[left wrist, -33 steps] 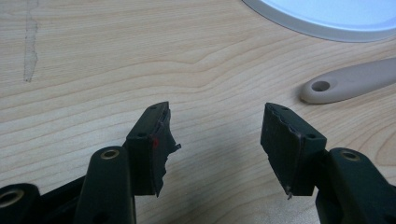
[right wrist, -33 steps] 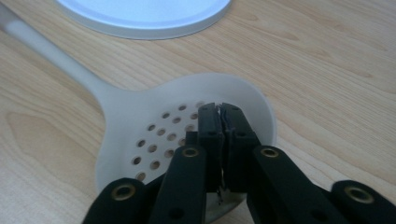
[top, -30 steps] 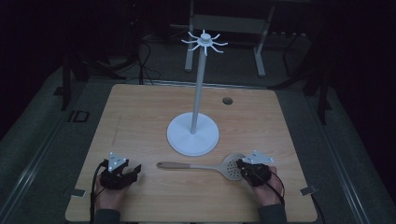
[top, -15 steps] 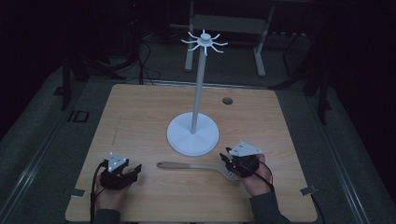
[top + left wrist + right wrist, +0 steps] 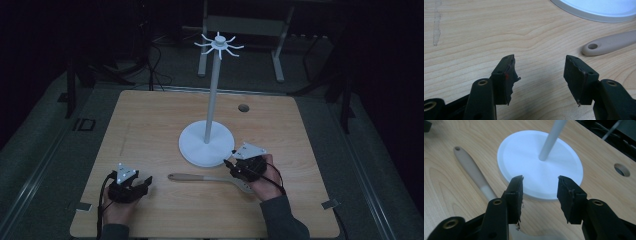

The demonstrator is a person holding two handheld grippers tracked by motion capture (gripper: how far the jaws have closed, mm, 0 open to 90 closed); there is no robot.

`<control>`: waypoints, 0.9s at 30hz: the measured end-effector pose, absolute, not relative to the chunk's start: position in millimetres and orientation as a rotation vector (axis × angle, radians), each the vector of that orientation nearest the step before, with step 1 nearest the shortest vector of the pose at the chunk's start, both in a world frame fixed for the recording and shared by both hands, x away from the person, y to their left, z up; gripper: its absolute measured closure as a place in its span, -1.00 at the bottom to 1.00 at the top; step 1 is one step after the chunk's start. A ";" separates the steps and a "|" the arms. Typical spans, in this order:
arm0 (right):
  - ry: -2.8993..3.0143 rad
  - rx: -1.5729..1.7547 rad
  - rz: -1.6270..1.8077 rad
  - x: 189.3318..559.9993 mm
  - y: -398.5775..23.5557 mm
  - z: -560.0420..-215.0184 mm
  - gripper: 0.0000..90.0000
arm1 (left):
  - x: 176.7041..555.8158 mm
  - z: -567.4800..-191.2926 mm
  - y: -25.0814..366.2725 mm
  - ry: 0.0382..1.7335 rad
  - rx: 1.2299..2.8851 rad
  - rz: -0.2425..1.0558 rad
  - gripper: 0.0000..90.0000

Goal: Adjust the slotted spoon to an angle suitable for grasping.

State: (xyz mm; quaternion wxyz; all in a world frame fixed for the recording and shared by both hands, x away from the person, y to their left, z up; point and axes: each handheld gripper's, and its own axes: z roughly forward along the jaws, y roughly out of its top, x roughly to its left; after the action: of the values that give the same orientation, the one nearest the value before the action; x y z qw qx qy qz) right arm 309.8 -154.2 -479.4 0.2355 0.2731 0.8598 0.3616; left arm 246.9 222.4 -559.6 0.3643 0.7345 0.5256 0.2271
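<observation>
Spoon [image 5: 210, 178] lies flat on table [image 5: 150, 125], high view: beige handle pointing to 9 o'clock, paler slotted head at 3 o'clock, partly under right gripper [image 5: 239, 169]. It sits just below the white stand [image 5: 206, 141], at the base's 6 o'clock, close to its rim; touching or not, cannot tell. Stand has a round flat base, a thin upright pole, and a crown of hooks on top. Right gripper hovers over the spoon head, jaws apart, having just been opening, nothing between them. Left gripper [image 5: 142, 182] rests near the table's 7 o'clock corner, well apart from the handle end.

Left gripper view: gripper [image 5: 539, 68] jaws stand wide, bare wood between them. Spoon handle end [image 5: 610, 43] at 2 o'clock, matte beige, rounded, with an oval hanging hole. Base rim [image 5: 596, 15] at 1 o'clock.

Right gripper view: gripper [image 5: 539, 185] jaws apart over the base's near edge, gripping nothing. Spoon [image 5: 475, 173] runs from 10 o'clock down under the left jaw; the handle fades from beige to off-white at the neck. Stand base [image 5: 529, 155] fills 12 o'clock, pole rising from it. Round hole [image 5: 622, 169] in table at 3 o'clock.
</observation>
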 end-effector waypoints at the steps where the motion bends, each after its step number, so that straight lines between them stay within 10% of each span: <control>1: 2.359 0.749 0.992 309.8 -154.2 -479.4 0.22 | 246.9 -559.6 222.4 1.352 1.889 0.584 -0.05; 27: 2.467 0.632 0.871 323.4 -124.2 -458.4 0.01 | 248.2 -561.0 220.4 1.355 1.895 0.578 -0.06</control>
State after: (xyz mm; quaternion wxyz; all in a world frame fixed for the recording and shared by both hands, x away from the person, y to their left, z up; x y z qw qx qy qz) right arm 323.4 -124.2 -458.4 0.2230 0.2288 0.8935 0.3155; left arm 248.2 220.4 -561.0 0.3622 0.7360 0.5261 0.2243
